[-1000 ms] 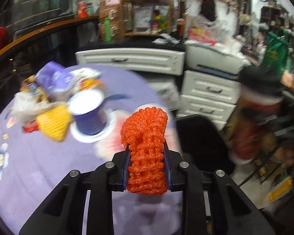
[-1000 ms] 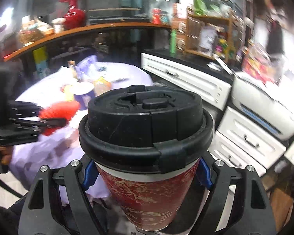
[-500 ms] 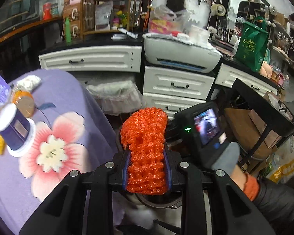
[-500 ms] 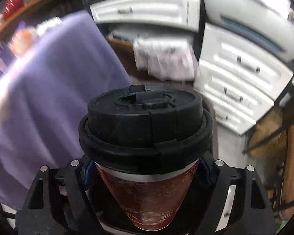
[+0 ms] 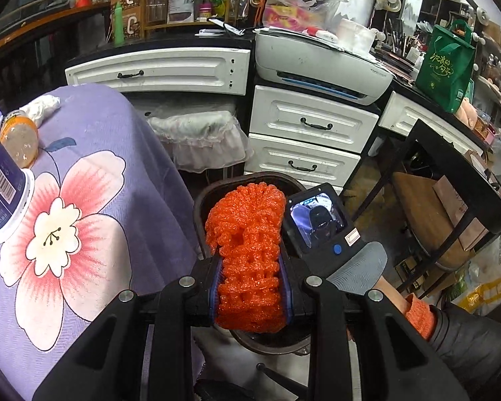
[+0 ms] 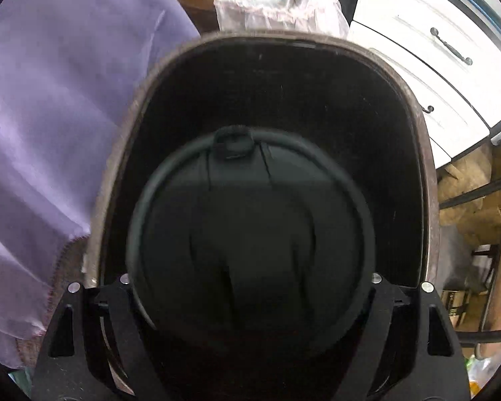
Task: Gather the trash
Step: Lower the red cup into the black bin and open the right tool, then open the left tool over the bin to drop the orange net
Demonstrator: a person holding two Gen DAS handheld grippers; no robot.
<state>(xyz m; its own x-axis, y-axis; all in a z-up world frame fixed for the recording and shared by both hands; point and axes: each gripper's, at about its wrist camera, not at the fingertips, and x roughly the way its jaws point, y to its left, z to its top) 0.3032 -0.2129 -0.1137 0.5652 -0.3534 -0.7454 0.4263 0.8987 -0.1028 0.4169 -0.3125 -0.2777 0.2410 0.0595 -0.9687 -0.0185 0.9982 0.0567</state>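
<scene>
The left gripper (image 5: 250, 295) is clamped on an orange foam net (image 5: 247, 254), its blue-lined pads pressing both sides of the net. The net hangs directly above the dark trash bin (image 5: 200, 207), whose rim shows behind it.

Just right of the net, over the same bin, the right gripper's back with its small screen (image 5: 317, 220) is held by a grey-gloved hand (image 5: 360, 267).

In the right wrist view, the right gripper (image 6: 250, 287) has its fingers spread wide on either side of a black-lidded cup (image 6: 250, 234). The cup is blurred inside the bin's mouth (image 6: 123, 140); I cannot tell whether the fingers touch it.

Left of the bin hangs the purple flowered tablecloth (image 5: 93, 200). On it, well away from the bin, stand an upturned blue tub (image 5: 3, 187), an orange-capped jar (image 5: 18, 137) and a crumpled white tissue (image 5: 41, 108). Beyond the bin are white drawers (image 5: 307, 133) with a printer (image 5: 320, 67) on top.
</scene>
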